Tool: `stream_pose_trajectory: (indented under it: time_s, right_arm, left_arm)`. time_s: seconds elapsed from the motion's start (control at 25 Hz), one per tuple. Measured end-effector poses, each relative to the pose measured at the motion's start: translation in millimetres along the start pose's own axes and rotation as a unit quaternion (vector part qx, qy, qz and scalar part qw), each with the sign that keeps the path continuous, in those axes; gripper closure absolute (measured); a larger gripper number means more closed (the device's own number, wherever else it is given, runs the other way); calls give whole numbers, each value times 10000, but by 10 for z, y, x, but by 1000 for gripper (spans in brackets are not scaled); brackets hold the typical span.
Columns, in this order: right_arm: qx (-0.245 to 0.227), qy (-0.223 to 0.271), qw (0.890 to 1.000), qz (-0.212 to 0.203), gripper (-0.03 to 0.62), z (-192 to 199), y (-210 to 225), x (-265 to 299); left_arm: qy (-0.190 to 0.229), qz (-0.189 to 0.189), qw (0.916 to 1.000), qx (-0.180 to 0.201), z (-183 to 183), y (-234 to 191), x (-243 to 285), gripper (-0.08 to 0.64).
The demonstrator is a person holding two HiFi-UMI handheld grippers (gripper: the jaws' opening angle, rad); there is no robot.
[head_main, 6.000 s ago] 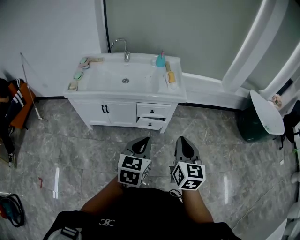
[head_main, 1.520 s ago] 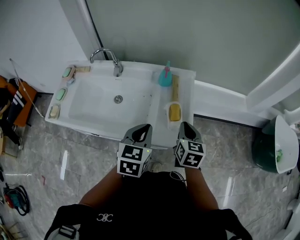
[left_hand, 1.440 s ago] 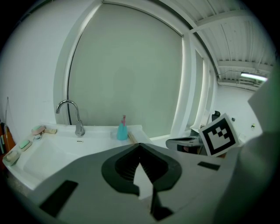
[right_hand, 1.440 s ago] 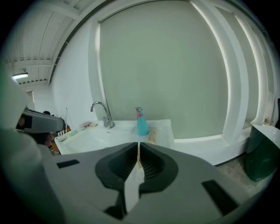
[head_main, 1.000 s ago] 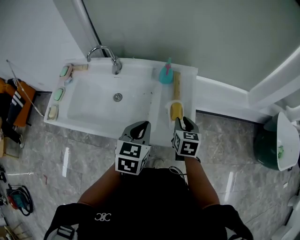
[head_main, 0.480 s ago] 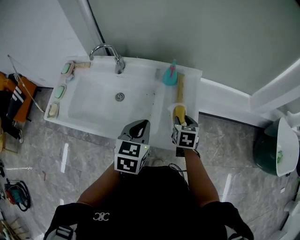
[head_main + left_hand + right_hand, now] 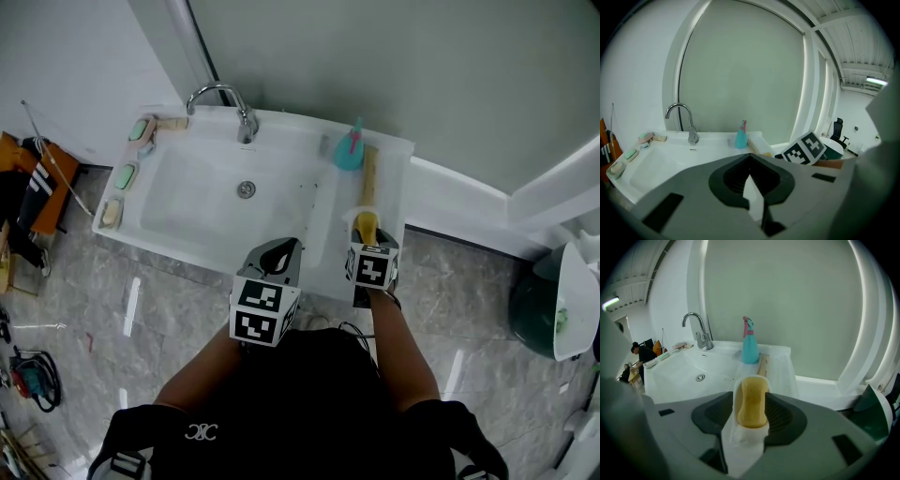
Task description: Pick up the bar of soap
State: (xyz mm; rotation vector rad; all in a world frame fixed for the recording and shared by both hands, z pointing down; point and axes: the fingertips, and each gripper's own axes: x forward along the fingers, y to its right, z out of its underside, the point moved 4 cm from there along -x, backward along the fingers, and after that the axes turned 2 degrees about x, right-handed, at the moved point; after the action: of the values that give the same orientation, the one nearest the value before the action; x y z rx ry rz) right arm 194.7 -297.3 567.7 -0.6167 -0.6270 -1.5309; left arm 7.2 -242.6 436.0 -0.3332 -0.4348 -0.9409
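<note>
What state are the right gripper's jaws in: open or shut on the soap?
Open. Jaws of the right gripper have just been opening; the soap, in its dish, shows untouched between them.

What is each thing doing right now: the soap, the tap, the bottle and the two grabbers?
soap, lying in its white dish, not gripped
right gripper, open; its jaws have just been opening, the soap between them, pads not pressing on it
left gripper, shut, nothing in it
tap, no water running
spray bottle, standing upright
</note>
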Motion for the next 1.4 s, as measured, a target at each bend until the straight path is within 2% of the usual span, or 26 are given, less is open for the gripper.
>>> stream_pose_trajectory:
  time_s: [0.44,1.4]
  right_arm:
    - [93,-219,9997,-4,382,33,31,137]
    - [-64,-760,9971,30,382,40,98,352]
  left_arm:
    - [-72,-157,9998,-42,45,-65,8,560]
    - [-83,-388,9991,-156,51,-208,9,560]
